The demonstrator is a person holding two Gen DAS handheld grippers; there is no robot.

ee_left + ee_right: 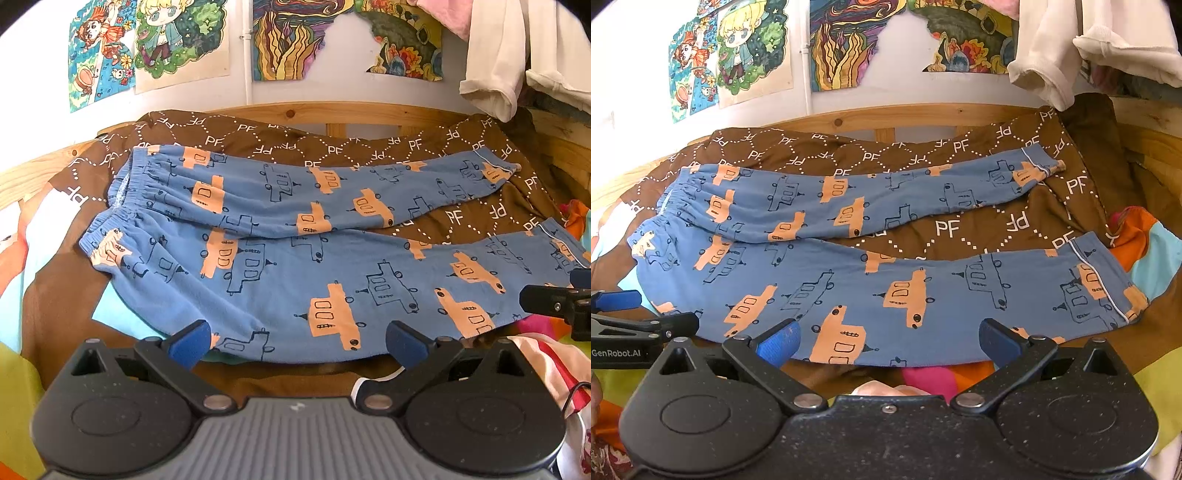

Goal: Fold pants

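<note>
Left gripper (297, 345) is sitting w/ jaws spread wide, nothing between them, blue pads just at the near hem-side edge of the pants (288, 266). Right gripper (888, 343) is doing the same: jaws wide apart, empty, pads right at the near edge of the lower leg. Each gripper is showing in the other's view: the right one is poking in at the right edge of the left wrist cam, the left one at the left edge of the right wrist cam.

The pants are lying flat straight ahead of both grippers, blue w/ orange and outlined vehicle print. Long axis is running left-right across both views: elastic waistband (110, 206) is pointing left, cuffs right. The two legs are splaying apart toward the right, near leg closest to the grippers, far leg beyond it, w/ a wedge of bedding showing between them. Near cuff (1108, 288) is sitting ahead-right of the right gripper; far cuff (1039, 166) further back on the right.

Under the pants, a brown quilt (960, 225) w/ white "PF" lettering is spreading out; bright multicolour fabric (1145, 243) is peeking out to the right. Beyond that a wooden bed frame (332, 112) is running across, then a white wall w/ colourful drawings (181, 40). Pale clothes (495, 62) are hanging at far upper right.
</note>
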